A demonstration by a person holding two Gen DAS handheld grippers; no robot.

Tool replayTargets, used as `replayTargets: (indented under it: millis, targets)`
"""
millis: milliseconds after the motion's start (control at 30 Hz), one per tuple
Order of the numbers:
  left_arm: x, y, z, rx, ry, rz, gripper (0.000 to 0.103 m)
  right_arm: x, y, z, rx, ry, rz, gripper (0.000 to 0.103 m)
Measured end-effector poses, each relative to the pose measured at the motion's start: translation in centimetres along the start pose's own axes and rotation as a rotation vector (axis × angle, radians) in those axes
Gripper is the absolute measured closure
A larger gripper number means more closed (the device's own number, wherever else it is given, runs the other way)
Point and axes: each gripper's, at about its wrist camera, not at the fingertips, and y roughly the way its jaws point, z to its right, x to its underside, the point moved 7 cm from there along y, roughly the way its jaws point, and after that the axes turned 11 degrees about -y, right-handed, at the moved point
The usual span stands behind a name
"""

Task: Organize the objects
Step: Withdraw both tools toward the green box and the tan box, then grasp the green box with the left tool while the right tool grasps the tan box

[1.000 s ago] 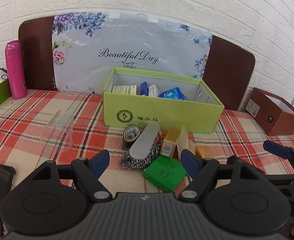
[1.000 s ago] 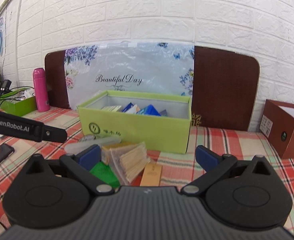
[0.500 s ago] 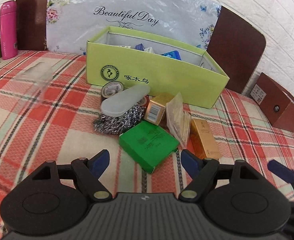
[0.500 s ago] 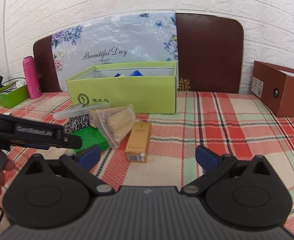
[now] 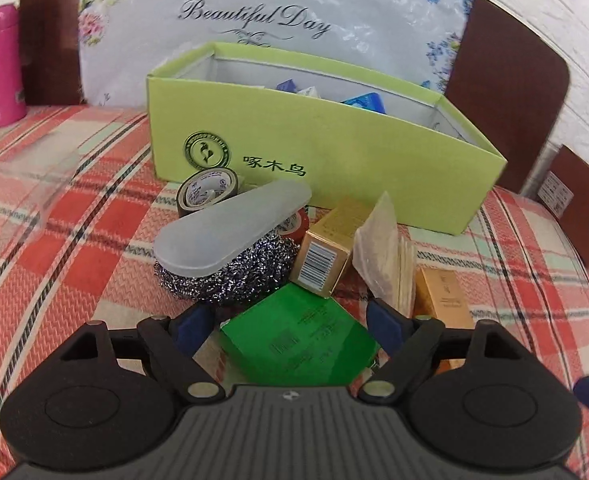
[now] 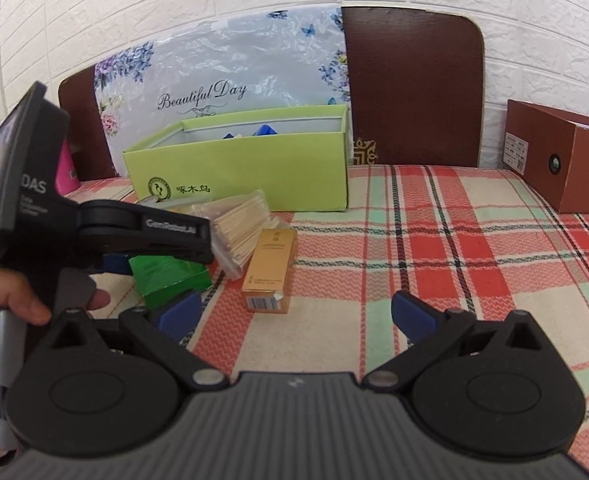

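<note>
A pile lies on the plaid tablecloth before the lime-green box (image 5: 334, 160): a flat green box (image 5: 298, 340), a steel scourer (image 5: 230, 272) under a frosted plastic case (image 5: 230, 232), a tape roll (image 5: 206, 192), a gold carton (image 5: 326, 256), a toothpick bag (image 5: 386, 256) and a second gold box (image 5: 442, 296). My left gripper (image 5: 290, 326) is open, its fingers on either side of the green box. My right gripper (image 6: 294, 314) is open and empty, just in front of the gold box (image 6: 272, 268); the green box (image 6: 166, 276) and green container (image 6: 246, 168) show there too.
A pink bottle (image 5: 2, 76) stands far left. A brown box (image 6: 562, 160) sits at the right edge of the table. A floral sheet (image 5: 254, 20) and brown boards lean on the brick wall. A clear plastic piece (image 5: 26, 176) lies on the left.
My left gripper has dropped and moved forward until its open fingers straddle the green box. My right gripper has moved forward toward the gold box. Both stay open.
</note>
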Motion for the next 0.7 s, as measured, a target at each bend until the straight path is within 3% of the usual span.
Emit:
replayTargets:
  millis: [167, 400, 433, 467, 500, 533, 700]
  targets:
    - [0.9, -2.0, -2.0, 0.106, 0.105, -0.055, 0.025, -0.2, 1.5, -0.6, -0.027, -0.035, -0.023, 0.0]
    - [1.9, -5.3, -5.9, 0.023, 0.081, -0.063, 0.025, -1.6, 5.3, -2.1, -0.064, -0.091, -0.059, 0.02]
    - [2.1, -5.7, -6.1, 0.013, 0.08, -0.062, 0.025, -1.8, 5.8, -2.3, -0.063, -0.097, -0.06, 0.023]
    - [2.3, -6.0, -6.2, 0.002, 0.084, -0.061, 0.024, -1.9, 6.2, -2.4, -0.061, -0.102, -0.068, 0.037]
    - [2.4, -6.3, -6.3, -0.007, 0.091, -0.06, 0.024, -1.9, 6.5, -2.4, -0.059, -0.108, -0.082, 0.061]
    - [2.6, -6.5, -6.3, -0.014, 0.096, -0.058, 0.024, -1.8, 6.7, -2.4, -0.054, -0.111, -0.1, 0.067]
    - [3.3, -7.8, -7.2, -0.044, 0.095, -0.059, 0.024, -0.9, 4.5, -2.7, -0.079, -0.152, -0.112, 0.068]
